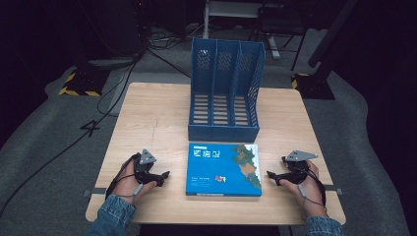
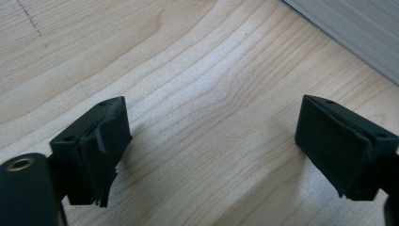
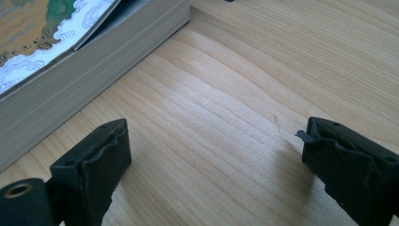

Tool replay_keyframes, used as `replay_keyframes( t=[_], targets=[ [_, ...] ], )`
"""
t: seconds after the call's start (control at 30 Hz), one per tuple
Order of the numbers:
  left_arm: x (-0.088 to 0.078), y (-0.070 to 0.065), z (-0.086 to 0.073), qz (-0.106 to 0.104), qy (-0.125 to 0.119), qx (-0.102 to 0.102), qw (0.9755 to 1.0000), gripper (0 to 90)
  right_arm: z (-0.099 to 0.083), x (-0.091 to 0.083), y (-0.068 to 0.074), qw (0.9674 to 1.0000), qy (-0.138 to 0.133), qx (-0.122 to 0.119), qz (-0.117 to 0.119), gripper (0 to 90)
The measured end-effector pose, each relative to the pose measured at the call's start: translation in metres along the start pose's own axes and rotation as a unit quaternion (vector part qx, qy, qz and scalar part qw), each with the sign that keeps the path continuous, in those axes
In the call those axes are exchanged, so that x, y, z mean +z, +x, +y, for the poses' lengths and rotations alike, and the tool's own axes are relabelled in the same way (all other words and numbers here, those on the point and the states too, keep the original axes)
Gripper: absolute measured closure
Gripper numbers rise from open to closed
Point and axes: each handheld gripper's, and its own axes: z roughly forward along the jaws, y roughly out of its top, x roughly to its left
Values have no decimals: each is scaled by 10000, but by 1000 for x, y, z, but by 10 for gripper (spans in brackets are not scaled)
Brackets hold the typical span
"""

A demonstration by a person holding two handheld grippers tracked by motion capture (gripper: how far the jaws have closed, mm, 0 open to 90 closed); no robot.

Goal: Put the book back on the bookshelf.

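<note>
A thick blue book (image 1: 223, 169) with a map picture on its cover lies flat near the table's front edge, just in front of a blue three-slot file holder (image 1: 223, 93). My left gripper (image 1: 164, 178) rests low over the wood to the left of the book, open, nothing between its jaws. My right gripper (image 1: 272, 178) sits to the book's right, also open and empty. In the right gripper view (image 3: 214, 155) the book's page edge (image 3: 80, 70) lies at the upper left. The left gripper view (image 2: 211, 146) catches the book's edge (image 2: 348, 33) at the top right corner.
The light wooden table (image 1: 147, 118) stands on grey floor covering, with cables and dark stands behind it. Bare wood lies on both sides of the file holder. A person's hands in denim sleeves come in from the front edge.
</note>
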Motion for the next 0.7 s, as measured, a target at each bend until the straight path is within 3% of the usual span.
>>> replay_keyframes(
  t=[0.07, 0.13, 0.23, 0.27, 0.37, 0.43, 0.53, 0.7],
  targets=[
    [-1, 0, 0, 63, -40, -127, 9999, 209, 0, 0, 1, 10000, -18, 37, -8, 104],
    [-2, 2, 0, 88, -45, -128, 9999, 245, 0, -1, 1, 10000, -35, 58, -16, 118],
    [-7, 2, 5, 31, 97, -449, 9989, 334, -1, -2, 1, 9998, -71, 122, -101, 161],
    [-8, 2, 6, 21, 40, -474, 9989, 352, -1, -3, 1, 9998, -85, 157, -126, 177],
    [-15, -3, 14, -27, -242, -499, 9985, 374, -2, -4, 3, 9994, -88, 251, -199, 214],
    [-19, -5, 19, -77, -332, -503, 9982, 378, 0, -8, 5, 9997, 53, 193, -120, 298],
    [-22, -9, 25, -164, -417, -531, 9976, 379, 5, -16, 8, 9998, 79, 200, 16, 270],
    [-22, -19, 36, -357, -459, -503, 9970, 383, 10, -32, 15, 9988, 83, 423, 235, 252]
  ],
)
